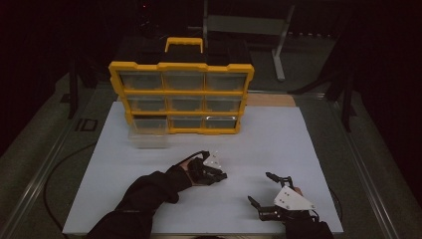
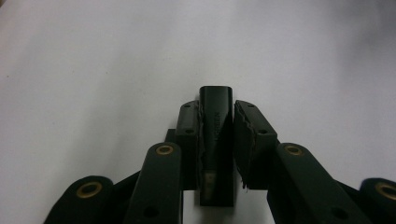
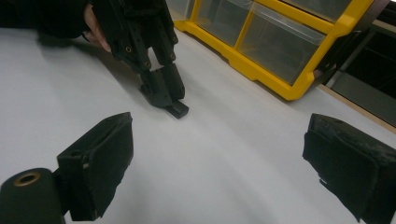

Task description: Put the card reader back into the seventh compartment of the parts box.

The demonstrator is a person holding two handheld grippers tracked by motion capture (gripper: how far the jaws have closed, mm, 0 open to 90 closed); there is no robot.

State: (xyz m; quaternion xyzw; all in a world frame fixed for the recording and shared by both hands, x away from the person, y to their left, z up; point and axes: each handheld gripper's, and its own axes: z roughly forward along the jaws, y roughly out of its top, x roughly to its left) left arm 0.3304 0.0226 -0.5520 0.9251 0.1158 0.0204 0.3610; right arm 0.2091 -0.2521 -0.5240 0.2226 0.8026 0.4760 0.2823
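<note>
My left gripper [image 1: 219,175] is shut on a small black rectangular part [image 2: 215,140], which stands between its pads and pokes out past the tips. The part's end [image 3: 177,108] rests on the white tabletop [image 1: 278,144], a little left of centre. In the right gripper view the left gripper [image 3: 161,91] comes down steeply from the top left. My right gripper [image 1: 260,187] sits low near the table's front right edge. Its jaws stand wide apart with nothing between the pads [image 3: 100,163], and it points toward the left gripper.
A yellow organizer [image 1: 181,92] with clear drawers and a carry handle stands at the back of the table. A clear drawer [image 1: 148,137] juts out at its bottom left onto the table. Dark floor and stands surround the table.
</note>
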